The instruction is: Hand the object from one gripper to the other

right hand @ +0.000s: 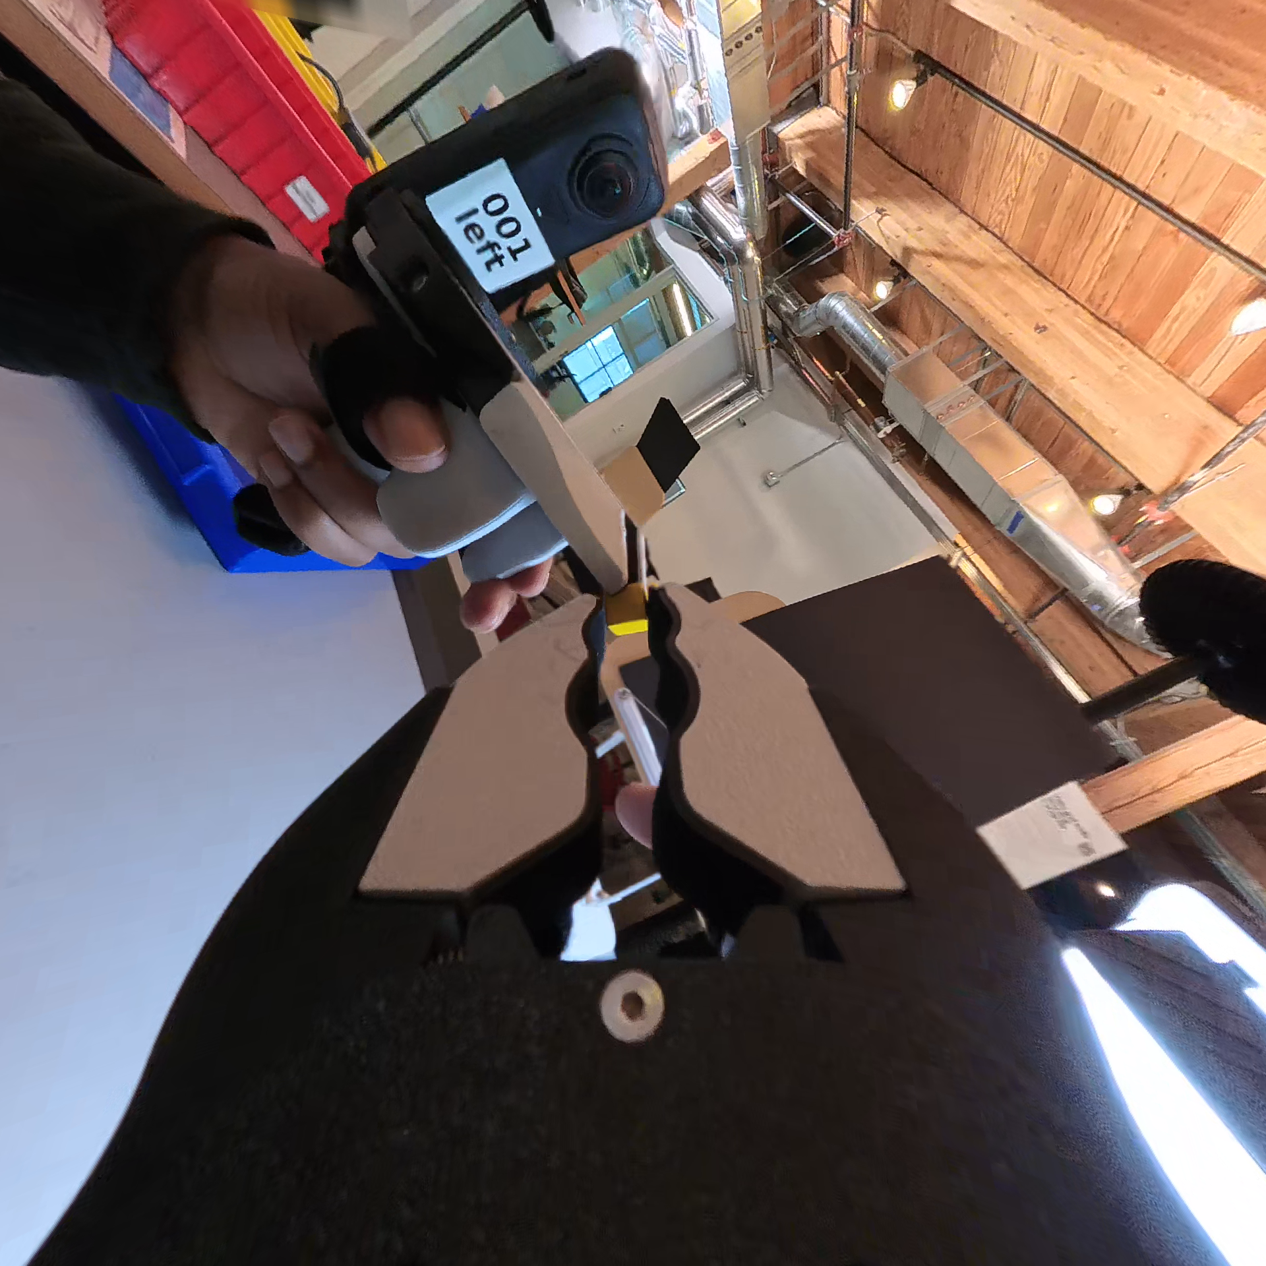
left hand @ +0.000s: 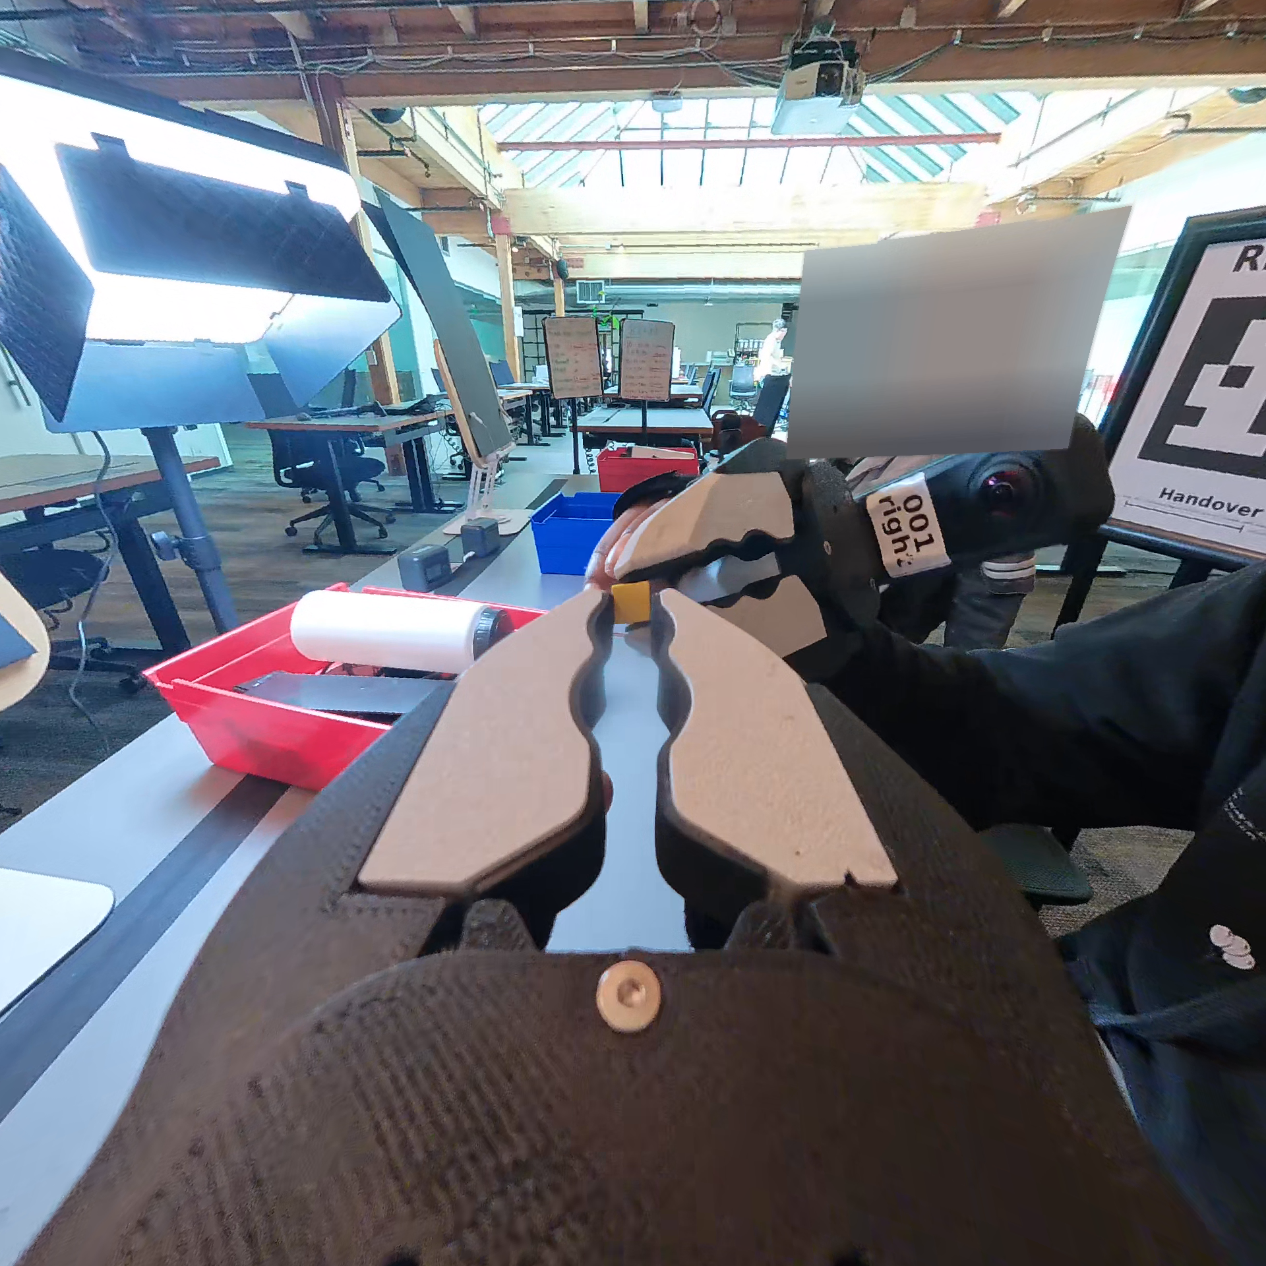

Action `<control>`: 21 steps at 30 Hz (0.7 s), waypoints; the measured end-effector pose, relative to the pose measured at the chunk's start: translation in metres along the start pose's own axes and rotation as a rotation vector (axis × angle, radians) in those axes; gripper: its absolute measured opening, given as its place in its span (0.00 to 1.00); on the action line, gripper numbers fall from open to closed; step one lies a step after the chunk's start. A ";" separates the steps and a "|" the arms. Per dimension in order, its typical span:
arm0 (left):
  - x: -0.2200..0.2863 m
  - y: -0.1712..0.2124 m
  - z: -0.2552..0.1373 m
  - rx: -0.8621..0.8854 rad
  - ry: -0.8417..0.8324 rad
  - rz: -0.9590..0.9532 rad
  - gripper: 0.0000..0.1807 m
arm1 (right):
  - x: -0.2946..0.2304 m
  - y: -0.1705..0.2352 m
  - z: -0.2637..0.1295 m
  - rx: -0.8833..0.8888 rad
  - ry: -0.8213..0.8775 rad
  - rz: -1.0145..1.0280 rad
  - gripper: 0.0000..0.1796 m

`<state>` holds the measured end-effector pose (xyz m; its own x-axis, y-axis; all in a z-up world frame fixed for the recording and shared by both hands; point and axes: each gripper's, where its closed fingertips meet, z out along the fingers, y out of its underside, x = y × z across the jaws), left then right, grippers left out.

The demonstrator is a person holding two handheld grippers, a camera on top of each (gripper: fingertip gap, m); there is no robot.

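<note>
Sitting mid-frame in both views, the yellow block (left hand: 630, 601) is pinched at the tips of both the left gripper (left hand: 631, 603) and right gripper (right hand: 627, 610), jaws narrow, meeting crosswise

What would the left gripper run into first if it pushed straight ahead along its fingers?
The left gripper already has the small yellow block between its fingertips. Just beyond it are the right gripper's fingers, apparently also at the block, so they would likely be met first. Exact depth is unclear.
</note>
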<state>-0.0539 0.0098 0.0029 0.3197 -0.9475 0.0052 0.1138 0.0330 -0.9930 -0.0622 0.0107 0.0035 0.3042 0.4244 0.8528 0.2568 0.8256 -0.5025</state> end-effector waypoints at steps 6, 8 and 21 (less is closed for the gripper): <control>-0.005 -0.001 -0.004 0.039 0.047 -0.104 0.05 | 0.001 0.002 -0.002 0.017 -0.018 0.052 0.06; -0.005 -0.001 -0.005 0.050 0.071 -0.144 0.05 | 0.000 0.002 -0.002 0.016 -0.022 0.037 0.06; 0.003 0.001 -0.002 0.057 0.148 -0.228 0.06 | -0.002 0.003 -0.002 0.008 -0.022 -0.007 0.06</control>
<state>-0.0543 0.0068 0.0016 0.1397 -0.9685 0.2062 0.2210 -0.1725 -0.9599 -0.0604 0.0118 0.0004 0.2819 0.4270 0.8592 0.2510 0.8315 -0.4956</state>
